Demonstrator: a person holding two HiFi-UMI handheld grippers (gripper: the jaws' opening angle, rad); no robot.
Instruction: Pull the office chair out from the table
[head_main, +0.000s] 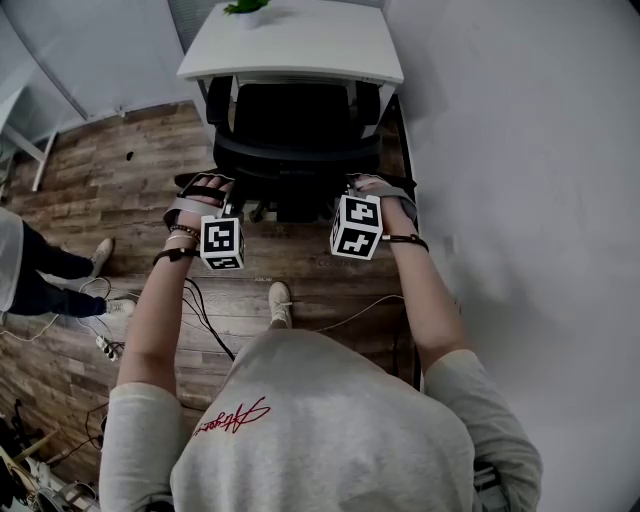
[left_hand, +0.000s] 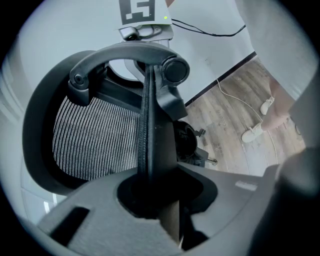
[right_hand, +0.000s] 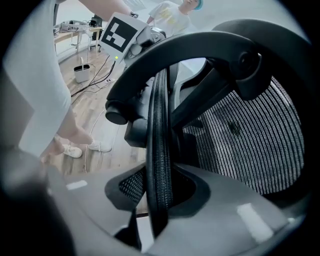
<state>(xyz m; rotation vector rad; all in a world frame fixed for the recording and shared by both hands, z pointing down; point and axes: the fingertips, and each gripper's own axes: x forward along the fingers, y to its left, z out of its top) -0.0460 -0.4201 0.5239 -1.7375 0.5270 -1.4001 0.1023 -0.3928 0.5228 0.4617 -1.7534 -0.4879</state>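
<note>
Since left gripper (left_hand: 155, 195) and right gripper (right_hand: 159, 195) each have jaws clenched on backrest rim (left_hand: 148, 125) of office chair (head_main: 295, 130), seat tucked under white table (head_main: 300, 45): pull straight back, both hands evenly, so chair rolls without swivelling. Red script on sweatshirt (head_main: 232, 415) unreadable; no brand visible.

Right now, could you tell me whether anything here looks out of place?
Nothing damaged or askew: the office chair stands upright at the table. Only loose cables trail across the floor by the person's shoe.
</note>
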